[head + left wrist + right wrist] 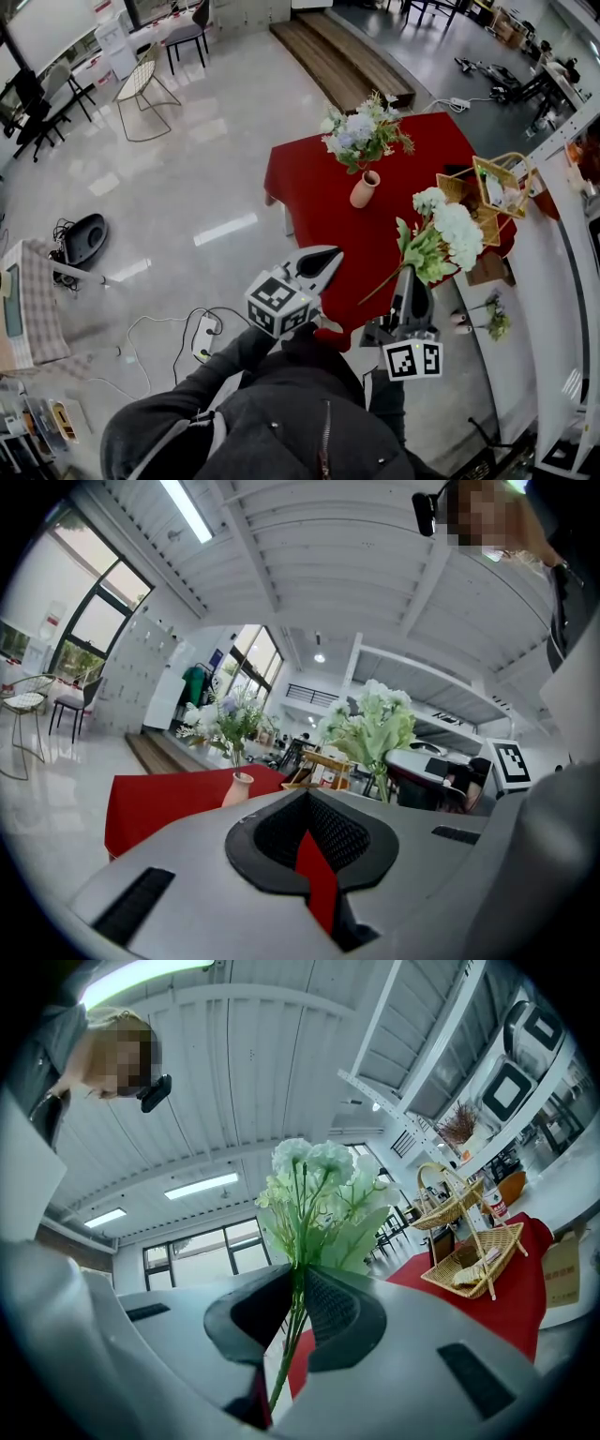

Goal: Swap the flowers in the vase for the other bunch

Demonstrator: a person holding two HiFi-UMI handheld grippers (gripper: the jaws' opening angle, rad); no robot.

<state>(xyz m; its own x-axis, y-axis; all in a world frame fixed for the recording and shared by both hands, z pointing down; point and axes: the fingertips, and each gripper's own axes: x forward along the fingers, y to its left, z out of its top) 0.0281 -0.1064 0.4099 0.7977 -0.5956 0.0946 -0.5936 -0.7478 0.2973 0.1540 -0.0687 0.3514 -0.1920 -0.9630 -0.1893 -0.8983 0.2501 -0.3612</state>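
The vase point(364, 189) stands near the middle of the red-clothed table point(305, 192), holding a white and lilac bunch point(361, 133). The white-and-green bunch point(442, 236) is above the table's right edge, its stems pinched between the nearly closed jaws of the right gripper point(409, 279). The left gripper point(328, 261), at the near edge, is fully closed on nothing.

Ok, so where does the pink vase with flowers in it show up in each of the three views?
Head view: the vase is upper centre, standing on the red table.
Left gripper view: the vase is left of centre, on the table.
Right gripper view: not in it; the white bunch fills the centre.
Shared landmark: the red table, which the right gripper view shows at lower right.
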